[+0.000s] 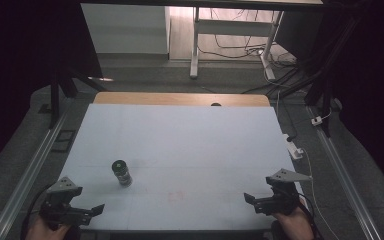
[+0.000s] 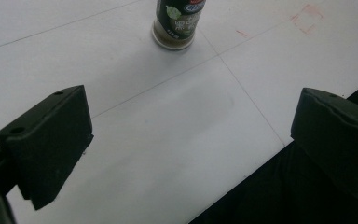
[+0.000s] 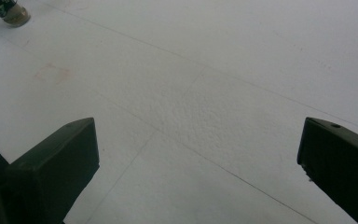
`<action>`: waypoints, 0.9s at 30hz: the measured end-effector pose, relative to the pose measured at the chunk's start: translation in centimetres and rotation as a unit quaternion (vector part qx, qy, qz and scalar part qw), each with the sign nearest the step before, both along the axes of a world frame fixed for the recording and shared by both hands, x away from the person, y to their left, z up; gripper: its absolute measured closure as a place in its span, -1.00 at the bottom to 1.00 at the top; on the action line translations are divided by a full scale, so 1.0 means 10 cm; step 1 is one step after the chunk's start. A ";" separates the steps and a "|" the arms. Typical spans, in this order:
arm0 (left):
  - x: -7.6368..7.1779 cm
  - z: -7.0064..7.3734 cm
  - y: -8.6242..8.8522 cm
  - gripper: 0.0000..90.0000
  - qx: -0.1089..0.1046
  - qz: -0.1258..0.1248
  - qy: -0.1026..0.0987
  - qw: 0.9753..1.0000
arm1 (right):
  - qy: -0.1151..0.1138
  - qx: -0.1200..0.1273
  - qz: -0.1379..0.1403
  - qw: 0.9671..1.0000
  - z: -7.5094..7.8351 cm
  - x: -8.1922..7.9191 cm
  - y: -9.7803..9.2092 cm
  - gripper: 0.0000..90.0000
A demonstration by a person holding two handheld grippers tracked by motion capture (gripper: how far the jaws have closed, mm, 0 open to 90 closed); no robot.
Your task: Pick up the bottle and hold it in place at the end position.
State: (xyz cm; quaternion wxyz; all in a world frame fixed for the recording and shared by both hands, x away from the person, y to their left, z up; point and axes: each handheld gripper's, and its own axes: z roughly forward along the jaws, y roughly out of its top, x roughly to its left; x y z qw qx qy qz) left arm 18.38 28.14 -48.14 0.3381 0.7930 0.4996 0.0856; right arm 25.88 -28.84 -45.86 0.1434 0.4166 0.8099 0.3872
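1. The left tool (image 1: 92,211) hovers at the near left corner of the surface (image 1: 190,135), its jaws wide apart with nothing between them.
2. The right tool (image 1: 252,201) sits at the near right edge, jaws also spread and empty.
3. The bottle (image 1: 121,172) stands upright on the surface just beyond the left tool, well apart from the right one.
4. A faint red mark (image 1: 175,196) lies between the tools.
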 end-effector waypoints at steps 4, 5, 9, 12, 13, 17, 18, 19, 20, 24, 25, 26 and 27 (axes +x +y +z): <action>0.00 0.01 0.00 -1.00 -0.003 -0.002 -0.004 1.000 | 0.001 0.000 0.000 1.000 0.00 0.00 0.00 -1.00; 0.00 0.01 -0.01 -1.00 -0.005 -0.002 -0.008 1.000 | 0.001 -0.001 0.002 1.000 0.00 0.00 0.00 -1.00; 0.01 0.02 -0.04 -1.00 -0.005 -0.008 -0.014 1.000 | 0.001 -0.004 0.003 1.000 0.00 0.00 0.01 -1.00; 0.02 0.03 -0.05 -1.00 -0.004 -0.008 -0.017 1.000 | 0.002 -0.005 0.003 1.000 0.00 0.00 0.01 -1.00; 0.02 0.03 -0.05 -1.00 -0.005 -0.007 -0.018 1.000 | 0.002 -0.005 0.003 1.000 0.00 0.00 0.01 -1.00; 0.03 0.03 -0.05 -1.00 -0.002 -0.008 -0.022 1.000 | 0.000 -0.004 0.003 1.000 0.00 0.00 0.00 -1.00; 0.04 0.03 -0.05 -1.00 -0.003 -0.009 -0.023 1.000 | 0.001 -0.002 0.002 1.000 0.00 0.00 0.01 -1.00; 0.05 0.03 -0.05 -1.00 -0.003 -0.010 -0.023 1.000 | 0.001 -0.002 0.003 1.000 0.00 0.00 0.01 -1.00; 0.05 0.03 -0.05 -1.00 -0.003 -0.011 -0.024 1.000 | 0.002 -0.004 0.003 1.000 0.00 0.00 0.01 -1.00; 0.08 0.03 -0.07 -1.00 -0.005 -0.020 -0.032 0.999 | 0.002 -0.004 0.005 1.000 -0.01 0.00 0.01 -1.00; 0.09 0.03 -0.07 -1.00 -0.005 -0.022 -0.032 0.999 | 0.002 -0.004 0.005 1.000 -0.01 0.00 0.01 -1.00; 0.09 0.04 -0.08 -1.00 -0.005 -0.023 -0.032 0.999 | 0.003 -0.004 0.005 1.000 -0.01 0.00 0.01 -1.00; 0.10 0.04 -0.08 -1.00 -0.005 -0.025 -0.032 0.999 | 0.003 -0.004 0.005 1.000 -0.01 0.00 0.01 -1.00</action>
